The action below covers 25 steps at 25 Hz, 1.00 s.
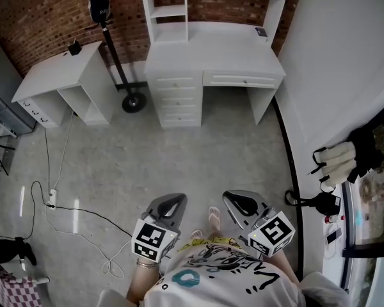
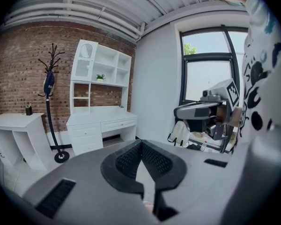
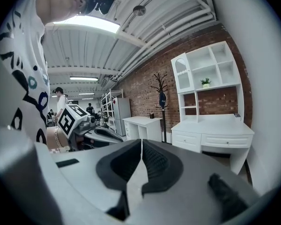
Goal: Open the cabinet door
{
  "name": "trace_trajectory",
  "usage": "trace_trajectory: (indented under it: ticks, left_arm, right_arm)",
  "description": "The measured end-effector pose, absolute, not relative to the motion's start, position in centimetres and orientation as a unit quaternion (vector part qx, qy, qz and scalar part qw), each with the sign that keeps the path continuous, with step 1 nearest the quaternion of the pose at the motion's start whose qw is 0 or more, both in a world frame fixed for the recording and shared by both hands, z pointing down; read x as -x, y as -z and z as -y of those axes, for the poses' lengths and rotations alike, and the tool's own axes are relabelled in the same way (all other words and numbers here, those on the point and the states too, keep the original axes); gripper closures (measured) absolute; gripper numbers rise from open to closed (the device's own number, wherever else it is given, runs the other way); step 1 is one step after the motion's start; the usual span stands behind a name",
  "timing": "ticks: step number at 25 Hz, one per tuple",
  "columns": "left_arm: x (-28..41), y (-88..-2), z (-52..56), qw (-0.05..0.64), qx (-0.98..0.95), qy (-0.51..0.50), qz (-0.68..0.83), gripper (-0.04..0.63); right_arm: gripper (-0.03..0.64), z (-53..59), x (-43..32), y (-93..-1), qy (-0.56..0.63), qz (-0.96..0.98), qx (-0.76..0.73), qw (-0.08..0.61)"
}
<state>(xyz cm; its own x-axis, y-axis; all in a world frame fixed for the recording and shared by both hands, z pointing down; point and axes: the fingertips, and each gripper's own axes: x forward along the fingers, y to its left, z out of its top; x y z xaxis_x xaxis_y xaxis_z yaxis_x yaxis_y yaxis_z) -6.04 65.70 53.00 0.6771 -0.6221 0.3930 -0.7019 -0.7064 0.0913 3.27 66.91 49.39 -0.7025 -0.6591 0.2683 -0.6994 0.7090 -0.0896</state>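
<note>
A white desk (image 1: 214, 56) with a shelf hutch (image 1: 173, 8) stands against the brick wall, far ahead of me. The hutch's arched glass cabinet door (image 2: 84, 60) sits at its upper left and looks closed; it also shows in the right gripper view (image 3: 182, 71). My left gripper (image 1: 176, 201) and right gripper (image 1: 233, 199) are held low in front of the person, side by side, far from the desk. Each is shut, tips touching, with nothing between them: left gripper (image 2: 141, 142), right gripper (image 3: 141, 141). Each gripper view catches the other gripper off to the side.
A low white side table (image 1: 57, 75) stands left of the desk, with a black coat stand (image 1: 115, 50) between them. Cables and a power strip (image 1: 51, 202) lie on the grey floor at left. A white wall (image 1: 333, 62) runs along the right, with white gloves (image 1: 336, 162) hanging there.
</note>
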Motion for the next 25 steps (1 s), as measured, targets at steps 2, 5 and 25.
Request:
trace_trajectory:
  ticks: [2, 5, 25]
  left_arm:
    - [5.2, -52.8, -64.6, 0.116, -0.908, -0.167, 0.365, 0.583]
    - [3.9, -52.4, -62.7, 0.111, -0.908, -0.163, 0.370, 0.583]
    - [-2.8, -51.5, -51.1, 0.110, -0.889, -0.150, 0.419, 0.583]
  right_arm:
    - [0.589, -65.8, -3.9, -49.4, -0.090, 0.920, -0.365, 0.112]
    - [0.589, -63.9, -5.2, -49.4, -0.088, 0.921, -0.361, 0.115]
    - [0.588, -51.8, -13.1, -50.3, -0.097, 0.933, -0.329, 0.109]
